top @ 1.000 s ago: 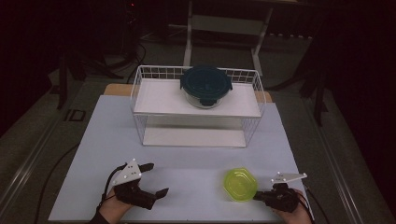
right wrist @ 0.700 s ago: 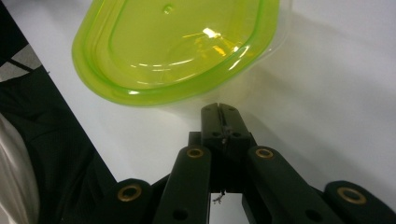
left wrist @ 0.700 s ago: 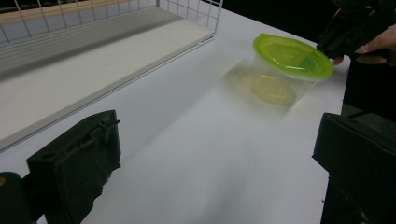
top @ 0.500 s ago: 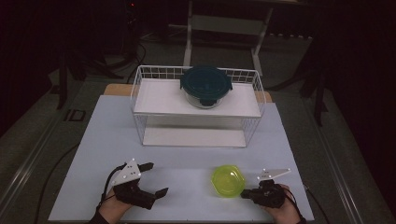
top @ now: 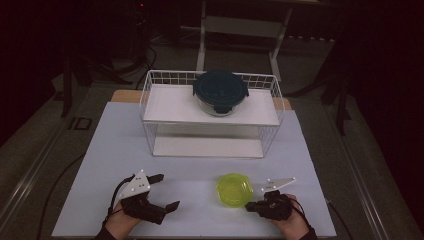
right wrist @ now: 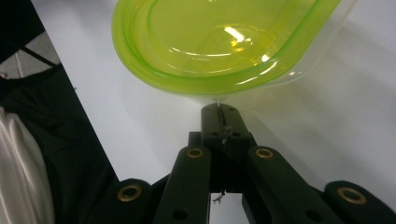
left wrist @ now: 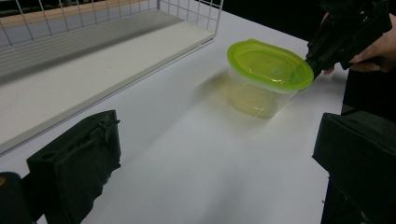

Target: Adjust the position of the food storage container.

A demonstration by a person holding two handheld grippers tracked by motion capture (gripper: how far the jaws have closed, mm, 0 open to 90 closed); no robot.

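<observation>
So there's a white wire rack (top: 210, 107) sitting at the far side of my table (top: 100, 150). On its top shelf, toward the right, is a round glass container with a dark teal clip lid (top: 220, 92). Lower shelf's bare.

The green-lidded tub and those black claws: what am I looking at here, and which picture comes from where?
A person sits at a white table with a hand-held two-jaw tool in each hand. The high view looks down from above; each other picture comes from a camera riding on one claw. The right claw is shut on the rim tab of the small clear tub with a green lid, seen close up in its own view. The left claw is open and holds nothing. Farther back stands a white wire rack with a dark-lidded glass container on its upper shelf.
</observation>
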